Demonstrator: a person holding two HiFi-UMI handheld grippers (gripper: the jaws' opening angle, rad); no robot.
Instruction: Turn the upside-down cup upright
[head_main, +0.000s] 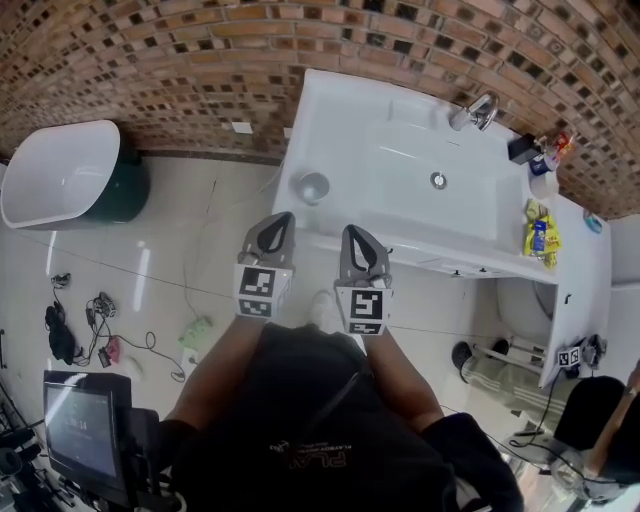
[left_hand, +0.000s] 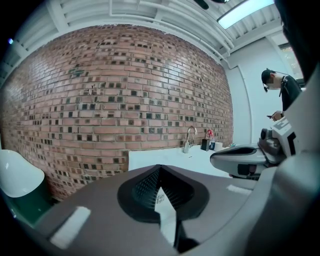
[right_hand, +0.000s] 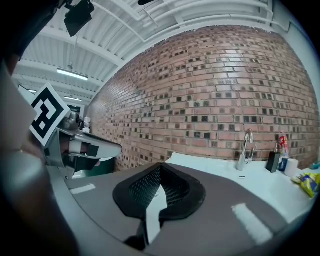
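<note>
- Grey cup (head_main: 313, 187) sits on the white counter (head_main: 300, 225), just ahead of your left gripper's (head_main: 280, 218) fingertips and a little towards your right gripper (head_main: 354, 232). It touches neither of them.
- Your left gripper's fingers (left_hand: 145, 186) are closed tip to tip with nothing between them. Only a narrow wedge of white shows below the point where they meet.
- Your right gripper's fingers (right_hand: 176, 189) are also closed and empty.
- Both grippers point at the counter's near edge, side by side and close together, with the cup beyond the gap between them.
- The basin (head_main: 400, 185) lies ahead of your right fingertips and off to their right, and the tap (head_main: 476, 112) stands beyond it at the brick wall (head_main: 200, 60).
- A white and green tub (head_main: 62, 172) stands well off to the left of your left fingers, on the floor.
- A yellow packet (head_main: 540, 235) lies on the counter far to the right of your right fingers.
</note>
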